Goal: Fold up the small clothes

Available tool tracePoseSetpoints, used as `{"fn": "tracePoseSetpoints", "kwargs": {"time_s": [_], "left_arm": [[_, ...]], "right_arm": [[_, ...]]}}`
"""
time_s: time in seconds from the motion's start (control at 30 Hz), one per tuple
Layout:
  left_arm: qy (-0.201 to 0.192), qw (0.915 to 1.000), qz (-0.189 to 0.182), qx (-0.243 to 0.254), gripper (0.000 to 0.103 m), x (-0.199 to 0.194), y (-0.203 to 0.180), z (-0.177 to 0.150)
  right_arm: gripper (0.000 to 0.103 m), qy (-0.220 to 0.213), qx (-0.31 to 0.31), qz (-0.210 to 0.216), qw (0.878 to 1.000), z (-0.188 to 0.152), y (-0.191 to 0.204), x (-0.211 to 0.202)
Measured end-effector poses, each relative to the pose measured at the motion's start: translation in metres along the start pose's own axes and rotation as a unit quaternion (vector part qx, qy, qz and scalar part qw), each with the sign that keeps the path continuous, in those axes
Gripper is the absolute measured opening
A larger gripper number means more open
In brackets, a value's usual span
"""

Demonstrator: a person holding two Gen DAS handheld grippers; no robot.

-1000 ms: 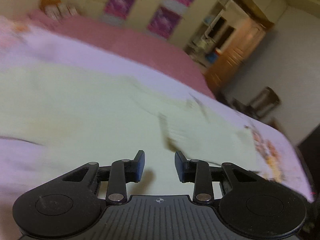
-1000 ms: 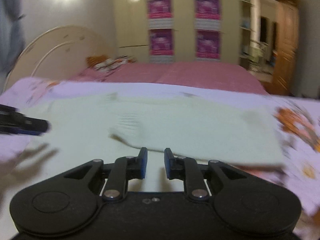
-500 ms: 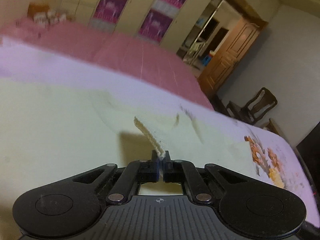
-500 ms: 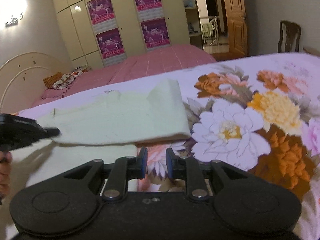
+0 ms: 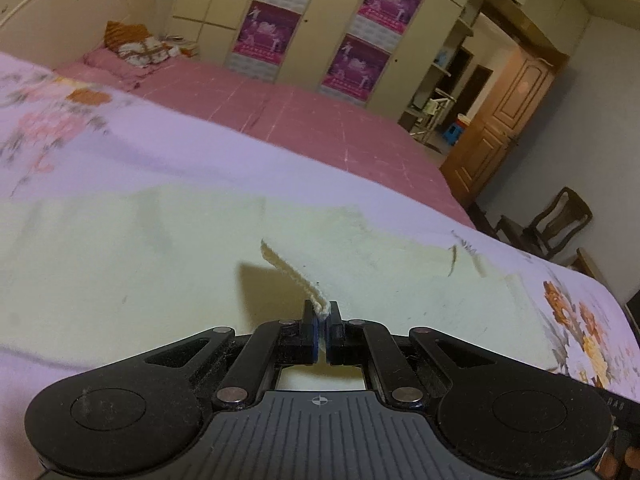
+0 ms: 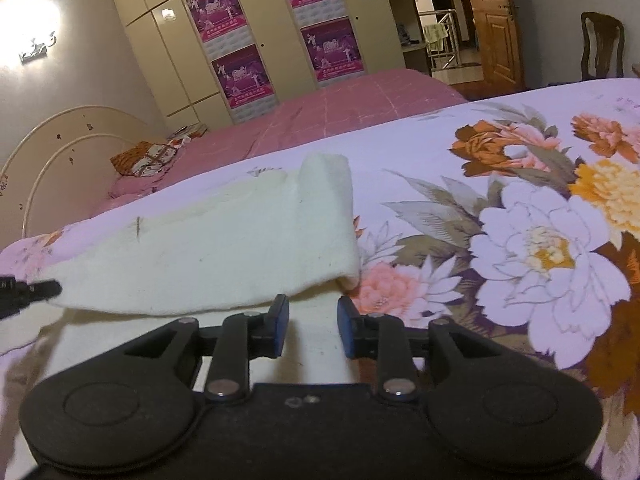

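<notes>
A pale cream knitted garment [image 5: 140,264] lies spread on the lilac flowered bedsheet [image 5: 80,152]. My left gripper [image 5: 323,316] is shut on a ribbed edge of the garment [image 5: 292,272] and holds it lifted off the layer below. In the right wrist view the garment [image 6: 224,248] is folded over itself, its fold edge at the right. My right gripper [image 6: 312,324] is open and empty, just in front of the fold's near edge. The left gripper's tip [image 6: 44,289] shows at the left, at the garment's lifted corner.
A second bed with a pink cover [image 5: 304,120] lies beyond, with a pillow and bundle [image 5: 136,46] at its head. Wardrobe doors with purple posters [image 6: 240,68] line the far wall. A wooden door [image 5: 504,120] and chairs [image 5: 556,220] stand at the right.
My left gripper closed on the garment's ribbed edge and lifted it. My right gripper swung right toward the folded edge and its jaws have opened wider.
</notes>
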State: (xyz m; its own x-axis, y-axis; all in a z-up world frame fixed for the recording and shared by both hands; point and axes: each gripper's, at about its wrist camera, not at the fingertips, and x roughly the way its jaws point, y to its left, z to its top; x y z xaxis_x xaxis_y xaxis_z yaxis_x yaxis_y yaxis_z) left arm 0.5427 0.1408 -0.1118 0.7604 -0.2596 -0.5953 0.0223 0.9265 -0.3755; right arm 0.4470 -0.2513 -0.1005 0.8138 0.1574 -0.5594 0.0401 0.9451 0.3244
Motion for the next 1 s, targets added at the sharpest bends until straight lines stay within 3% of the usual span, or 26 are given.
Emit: {"fn": "tracePoseSetpoints", "kwargs": {"time_s": [0.37, 0.47, 0.5, 0.7, 0.73, 0.8, 0.83, 0.9, 1.0], "left_arm": [[0.01, 0.9998, 0.009, -0.016, 0.003, 0.002, 0.019, -0.02], [0.01, 0.9998, 0.011, -0.016, 0.003, 0.004, 0.019, -0.021], [0.009, 0.9998, 0.012, -0.014, 0.003, 0.004, 0.018, -0.02], [0.019, 0.998, 0.059, 0.008, 0.006, 0.004, 0.012, -0.022], [0.009, 0.9959, 0.088, 0.015, 0.012, -0.003, 0.009, -0.021], [-0.042, 0.9865, 0.15, 0.053, 0.051, -0.022, -0.001, -0.019], [-0.065, 0.9822, 0.16, 0.073, 0.069, -0.028, -0.007, -0.018], [-0.069, 0.9828, 0.137, 0.103, 0.069, -0.023, -0.024, -0.014], [-0.044, 0.9832, 0.091, 0.152, 0.069, 0.006, -0.055, -0.018]], "right_arm": [[0.029, 0.01, 0.093, 0.018, 0.995, 0.007, -0.017, 0.019], [0.017, 0.011, 0.113, 0.02, 0.993, 0.007, -0.023, 0.022], [0.007, 0.012, 0.114, 0.019, 0.993, 0.006, -0.024, 0.023], [0.004, 0.024, 0.085, 0.009, 0.996, 0.006, -0.021, 0.02], [0.01, 0.029, 0.08, 0.011, 0.996, 0.008, -0.021, 0.017], [0.026, 0.001, 0.052, 0.004, 0.999, 0.014, -0.017, -0.005], [0.026, -0.02, 0.035, 0.003, 0.999, 0.016, -0.017, -0.015], [0.021, -0.033, 0.002, -0.007, 0.999, 0.023, -0.013, -0.017], [0.011, -0.014, -0.028, -0.006, 0.999, 0.028, -0.002, 0.008]]}}
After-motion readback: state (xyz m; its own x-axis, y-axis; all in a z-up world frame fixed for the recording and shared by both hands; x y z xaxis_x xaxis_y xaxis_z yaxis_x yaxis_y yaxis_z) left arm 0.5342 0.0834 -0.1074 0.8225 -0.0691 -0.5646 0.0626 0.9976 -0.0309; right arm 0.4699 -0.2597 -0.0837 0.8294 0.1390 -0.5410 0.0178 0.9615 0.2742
